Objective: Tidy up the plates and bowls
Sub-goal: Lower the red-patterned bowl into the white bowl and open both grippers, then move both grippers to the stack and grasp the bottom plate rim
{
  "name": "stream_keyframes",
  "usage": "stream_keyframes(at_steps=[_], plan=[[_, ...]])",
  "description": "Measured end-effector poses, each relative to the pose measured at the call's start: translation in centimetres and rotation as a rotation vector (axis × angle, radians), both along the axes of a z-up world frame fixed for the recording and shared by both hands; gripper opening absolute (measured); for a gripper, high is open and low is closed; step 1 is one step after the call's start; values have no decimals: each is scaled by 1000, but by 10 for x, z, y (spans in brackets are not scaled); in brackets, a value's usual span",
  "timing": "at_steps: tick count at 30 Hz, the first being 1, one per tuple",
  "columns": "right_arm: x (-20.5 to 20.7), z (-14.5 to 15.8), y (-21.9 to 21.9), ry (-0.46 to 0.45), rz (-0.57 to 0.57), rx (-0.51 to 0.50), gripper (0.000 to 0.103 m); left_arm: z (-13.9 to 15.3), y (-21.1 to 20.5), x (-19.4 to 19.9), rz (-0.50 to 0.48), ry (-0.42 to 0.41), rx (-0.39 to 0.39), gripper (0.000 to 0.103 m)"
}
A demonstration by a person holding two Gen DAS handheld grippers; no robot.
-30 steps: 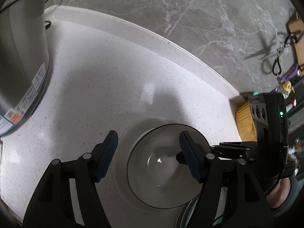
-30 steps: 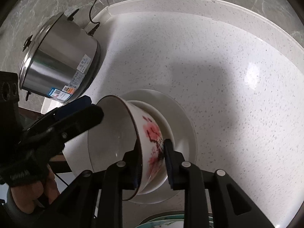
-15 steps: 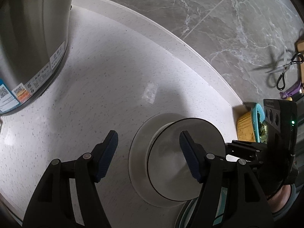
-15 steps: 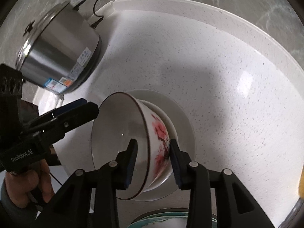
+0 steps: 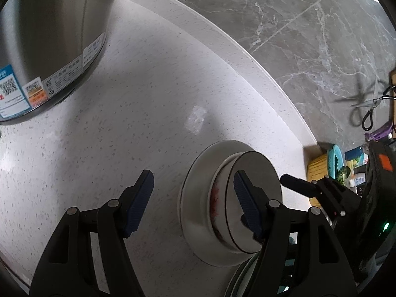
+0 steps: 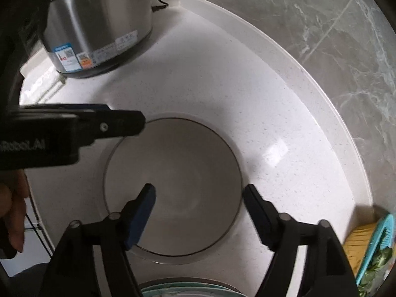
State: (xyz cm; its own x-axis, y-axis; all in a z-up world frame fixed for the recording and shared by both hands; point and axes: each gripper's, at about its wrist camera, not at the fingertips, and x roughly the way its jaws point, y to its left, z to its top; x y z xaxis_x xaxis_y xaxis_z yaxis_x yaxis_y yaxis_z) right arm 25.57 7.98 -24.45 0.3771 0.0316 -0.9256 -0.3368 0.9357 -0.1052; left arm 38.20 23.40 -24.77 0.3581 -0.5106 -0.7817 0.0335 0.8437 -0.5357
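My right gripper (image 6: 199, 219) jaws just spreading, bowl (image 6: 173, 180) sits free beneath them on the plate (image 5: 198, 198), left gripper (image 5: 193, 204) gaping, empty, beside it

bowl (image 6: 173, 185) in plate (image 5: 195, 198) on counter (image 6: 247, 99) | pot (image 6: 99, 24) behind, at counter's far left | second plate (image 6: 185, 289) at near edge | basket (image 6: 371, 247) at right end

A white speckled countertop (image 6: 284, 94) is filling most of both views. A steel pot (image 6: 99, 27) is standing on it at upper left, a white plate (image 5: 198, 190) is lying at lower centre, and a yellow cloth (image 6: 356, 237) is sitting at lower right.
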Motion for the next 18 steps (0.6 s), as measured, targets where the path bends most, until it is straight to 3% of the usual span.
stream_keyframes(at_steps=[4,8,10,12,15,18], plan=[[2,18,-25,1,-56,162,78,0,3,-5,-32,-8,2,65],[0,33,-99,-30,-199,383,78,2,10,-13,-80,-28,35,65],[-1,21,-130,2,-268,427,75,0,20,-16,-87,-11,34,65],[-2,4,-157,58,-323,487,50,-3,30,-18,-91,5,34,65],[-2,-19,-177,112,-364,530,48,-6,38,-21,-104,20,43,65],[-2,-36,-169,164,-348,546,48,-14,38,-22,-131,47,78,65]])
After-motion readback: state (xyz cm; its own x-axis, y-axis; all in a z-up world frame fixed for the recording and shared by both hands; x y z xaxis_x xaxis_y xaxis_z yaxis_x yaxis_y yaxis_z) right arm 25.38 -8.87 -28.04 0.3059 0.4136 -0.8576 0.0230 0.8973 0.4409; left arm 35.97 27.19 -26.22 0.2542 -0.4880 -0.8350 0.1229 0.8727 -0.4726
